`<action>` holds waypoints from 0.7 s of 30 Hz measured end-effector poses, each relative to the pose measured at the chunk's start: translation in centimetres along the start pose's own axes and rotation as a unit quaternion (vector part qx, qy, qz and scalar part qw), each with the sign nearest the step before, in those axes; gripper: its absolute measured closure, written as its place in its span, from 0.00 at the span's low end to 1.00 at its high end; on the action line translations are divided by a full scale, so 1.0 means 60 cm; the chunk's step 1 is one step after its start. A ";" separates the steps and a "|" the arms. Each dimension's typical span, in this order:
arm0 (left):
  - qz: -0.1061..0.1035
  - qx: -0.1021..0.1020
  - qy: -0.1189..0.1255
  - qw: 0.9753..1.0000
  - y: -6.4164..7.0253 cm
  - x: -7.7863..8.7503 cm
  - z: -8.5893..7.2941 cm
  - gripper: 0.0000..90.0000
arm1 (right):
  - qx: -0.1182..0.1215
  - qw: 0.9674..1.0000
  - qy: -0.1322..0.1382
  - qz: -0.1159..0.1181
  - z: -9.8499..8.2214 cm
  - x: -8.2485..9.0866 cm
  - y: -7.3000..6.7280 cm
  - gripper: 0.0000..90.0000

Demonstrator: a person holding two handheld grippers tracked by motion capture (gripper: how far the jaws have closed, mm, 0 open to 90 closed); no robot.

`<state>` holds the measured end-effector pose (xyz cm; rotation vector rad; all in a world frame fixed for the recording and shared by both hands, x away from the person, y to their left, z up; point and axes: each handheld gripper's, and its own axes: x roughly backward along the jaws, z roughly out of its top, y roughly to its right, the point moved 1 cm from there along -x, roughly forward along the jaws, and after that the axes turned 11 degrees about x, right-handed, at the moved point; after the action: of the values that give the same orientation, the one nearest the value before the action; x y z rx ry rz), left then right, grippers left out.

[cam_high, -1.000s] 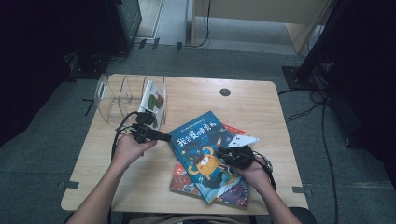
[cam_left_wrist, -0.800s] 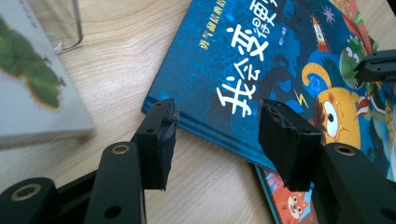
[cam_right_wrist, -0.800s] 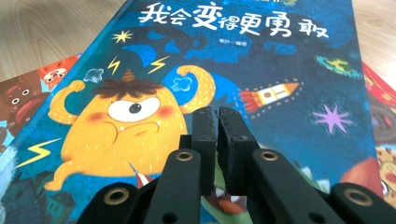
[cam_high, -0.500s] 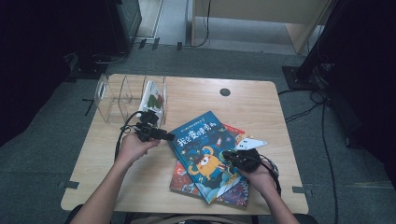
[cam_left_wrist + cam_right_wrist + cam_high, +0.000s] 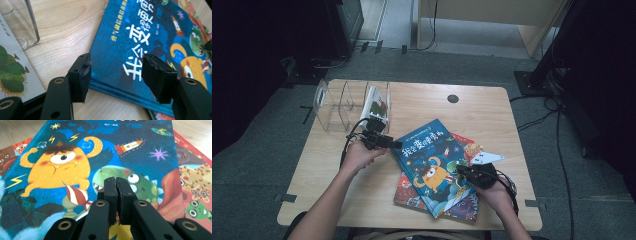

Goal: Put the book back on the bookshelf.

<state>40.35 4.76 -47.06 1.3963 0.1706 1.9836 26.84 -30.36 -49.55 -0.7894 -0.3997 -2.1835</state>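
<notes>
Blue book (image 5: pixel 432 162) lies atop red book (image 5: pixel 464 202), right of clear rack (image 5: pixel 339 102). Left gripper (image 5: pixel 116 72) jaws spread, just opening, straddling blue book's corner. Right gripper (image 5: pixel 116 195) pressed together, empty, over cover. Risk: shallow corner bite slips, book skids.

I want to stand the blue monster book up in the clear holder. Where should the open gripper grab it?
Probably at the corner nearest the left gripper, coming in level from the side. The blue book lies flat on a red book, so that edge overhangs the table, leaving room for one jaw beneath. The jaws stand open, straddling that corner.
</notes>
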 end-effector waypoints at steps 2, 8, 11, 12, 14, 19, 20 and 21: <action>0.016 -0.008 -0.005 1.000 0.002 -0.005 0.003 0.46 | -0.004 1.000 -0.004 -0.002 -0.003 0.002 -0.001 0.97; 0.016 -0.007 0.001 1.000 0.003 -0.011 0.007 0.46 | -0.005 1.000 -0.004 -0.004 -0.009 0.007 -0.003 0.97; 0.022 -0.003 0.003 1.000 0.000 -0.013 0.010 0.45 | -0.007 1.000 -0.005 -0.007 -0.012 0.010 -0.002 0.97; 0.021 -0.002 0.001 1.000 -0.001 -0.015 0.010 0.45 | -0.008 1.000 -0.005 -0.008 -0.012 0.010 -0.002 0.97; 0.027 -0.007 -0.004 1.000 0.000 -0.018 0.011 0.45 | -0.009 1.000 -0.004 -0.008 -0.013 0.011 -0.003 0.97; 0.038 -0.019 -0.014 0.999 0.003 -0.027 0.011 0.45 | -0.011 1.000 -0.001 -0.009 -0.018 0.015 -0.005 0.97; 0.040 -0.021 -0.017 0.999 0.003 -0.028 0.011 0.45 | -0.014 1.000 -0.001 -0.010 -0.019 0.016 -0.005 0.97; 0.042 -0.022 -0.018 0.999 0.004 -0.030 0.011 0.45 | -0.012 1.000 0.000 -0.011 -0.021 0.017 -0.005 0.98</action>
<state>41.11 3.32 -48.05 1.4312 0.0509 2.0162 25.58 -31.37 -49.82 -0.8025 -0.3840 -2.2130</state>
